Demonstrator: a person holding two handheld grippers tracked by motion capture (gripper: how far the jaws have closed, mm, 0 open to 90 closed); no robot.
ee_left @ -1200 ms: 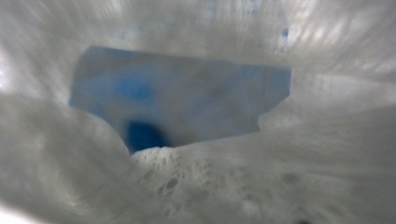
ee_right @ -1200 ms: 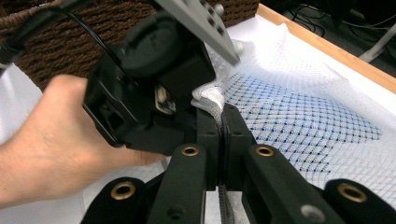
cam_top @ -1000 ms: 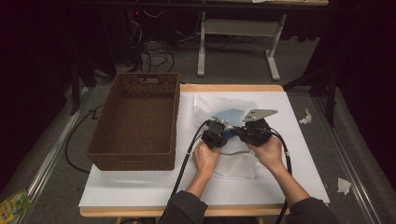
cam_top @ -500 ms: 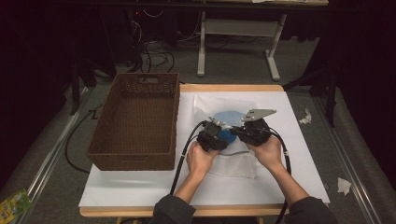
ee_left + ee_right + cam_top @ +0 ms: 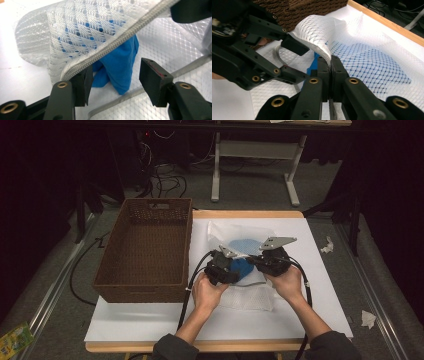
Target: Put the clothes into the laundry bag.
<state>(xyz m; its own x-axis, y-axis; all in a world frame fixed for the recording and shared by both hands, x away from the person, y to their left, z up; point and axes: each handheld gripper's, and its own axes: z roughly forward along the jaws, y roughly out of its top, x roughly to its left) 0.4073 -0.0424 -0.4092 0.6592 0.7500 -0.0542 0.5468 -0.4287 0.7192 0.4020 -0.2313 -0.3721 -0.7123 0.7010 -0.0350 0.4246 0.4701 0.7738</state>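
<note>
right gripper (image 5: 329,66) is pinching the mesh bag's (image 5: 250,295) zipper edge up; left gripper (image 5: 113,75), jaws just spread, grips nothing; blue cloth (image 5: 120,67) half inside, still needs handling

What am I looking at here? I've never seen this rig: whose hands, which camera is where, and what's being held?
A person holds a two-jaw tool in each hand. The high view looks down on the white table; each gripper view rides on its own tool. On the table stand a brown basket and a white mesh bag with a blue cloth inside. The right gripper is clamped on the bag's zipper edge, lifting it. The left gripper is open, its jaws either side of the cloth.
</note>
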